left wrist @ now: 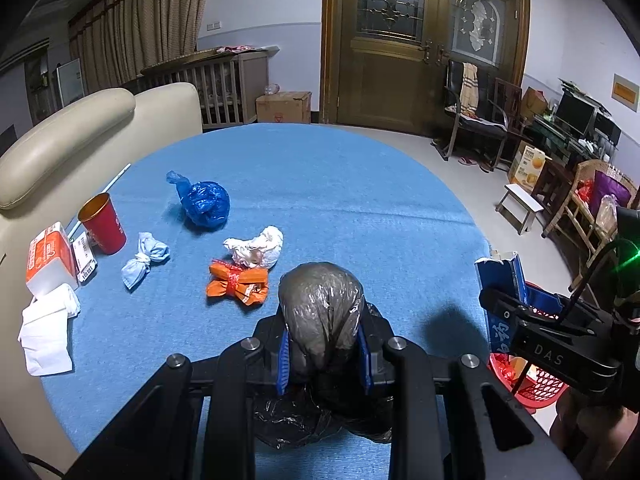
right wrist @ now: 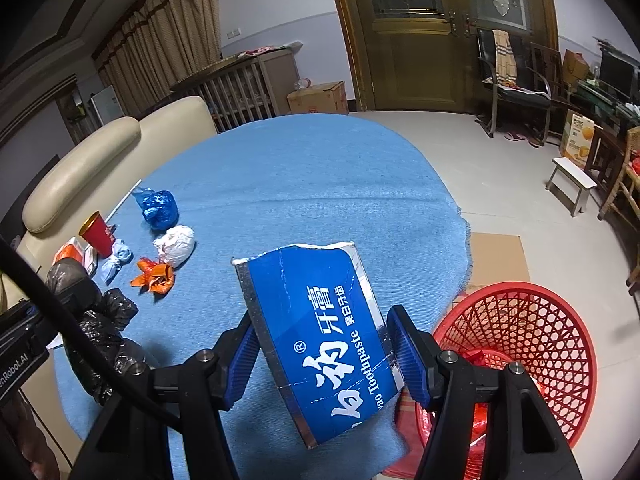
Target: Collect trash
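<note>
Jaws clenched, left gripper (left wrist: 324, 354) on crinkled black bag (left wrist: 322, 312), right gripper (right wrist: 326, 356) on torn blue toothpaste box (right wrist: 320, 340)

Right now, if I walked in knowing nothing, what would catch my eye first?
Probably the blue toothpaste box gripped in the right gripper, held near the table's edge beside the red mesh basket on the floor. Next, the dark plastic bag clamped in the left gripper. Beyond them, small knotted trash bundles lie scattered on the blue tablecloth.

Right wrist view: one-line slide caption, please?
Right hand-held gripper grips a blue toothpaste box above the blue tablecloth, beside a red mesh basket.
</note>
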Motion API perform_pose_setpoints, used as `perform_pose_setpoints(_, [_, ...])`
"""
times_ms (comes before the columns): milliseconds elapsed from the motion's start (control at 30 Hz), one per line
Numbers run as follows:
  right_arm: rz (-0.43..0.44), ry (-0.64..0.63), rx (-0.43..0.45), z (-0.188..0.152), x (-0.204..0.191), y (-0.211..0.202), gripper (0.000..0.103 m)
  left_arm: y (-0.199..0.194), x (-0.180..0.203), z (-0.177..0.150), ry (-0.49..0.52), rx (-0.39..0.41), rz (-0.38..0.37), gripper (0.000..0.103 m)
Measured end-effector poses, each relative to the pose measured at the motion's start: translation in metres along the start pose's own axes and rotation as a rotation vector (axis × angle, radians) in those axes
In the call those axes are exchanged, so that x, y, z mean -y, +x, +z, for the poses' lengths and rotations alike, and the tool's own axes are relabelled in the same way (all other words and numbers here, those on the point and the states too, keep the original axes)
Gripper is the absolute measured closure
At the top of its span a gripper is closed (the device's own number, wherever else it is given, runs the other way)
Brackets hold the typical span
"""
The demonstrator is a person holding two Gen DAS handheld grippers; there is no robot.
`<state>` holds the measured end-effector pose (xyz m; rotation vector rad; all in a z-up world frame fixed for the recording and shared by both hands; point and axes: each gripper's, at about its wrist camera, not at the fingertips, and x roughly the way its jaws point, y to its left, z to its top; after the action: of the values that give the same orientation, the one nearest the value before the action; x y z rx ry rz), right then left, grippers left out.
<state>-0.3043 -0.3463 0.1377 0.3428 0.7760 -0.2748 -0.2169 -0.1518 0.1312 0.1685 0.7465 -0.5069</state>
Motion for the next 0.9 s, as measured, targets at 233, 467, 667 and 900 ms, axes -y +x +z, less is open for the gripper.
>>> perform_pose_setpoints(233, [-0.011,0.002,0.002,0.0,0.003,-0.002,0.037,0.002,0.008,0.001,0.016,0.0,-0.016,0.075])
perform_pose_setpoints(467, [-0.041,0.015,0.004,-0.001,0.019,-0.005,0.037,0.006,0.03,0.005,0.045,-0.001,-0.059,0.075])
perform_pose_setpoints(667, [-0.088,0.057,0.004,-0.004,0.049,-0.011,0.037,0.011,0.064,0.007,0.092,-0.009,-0.12,0.075])
perform_pose_setpoints(900, [-0.148,0.115,-0.006,-0.013,0.092,-0.018,0.037,0.018,0.099,0.008,0.141,-0.029,-0.172,0.075])
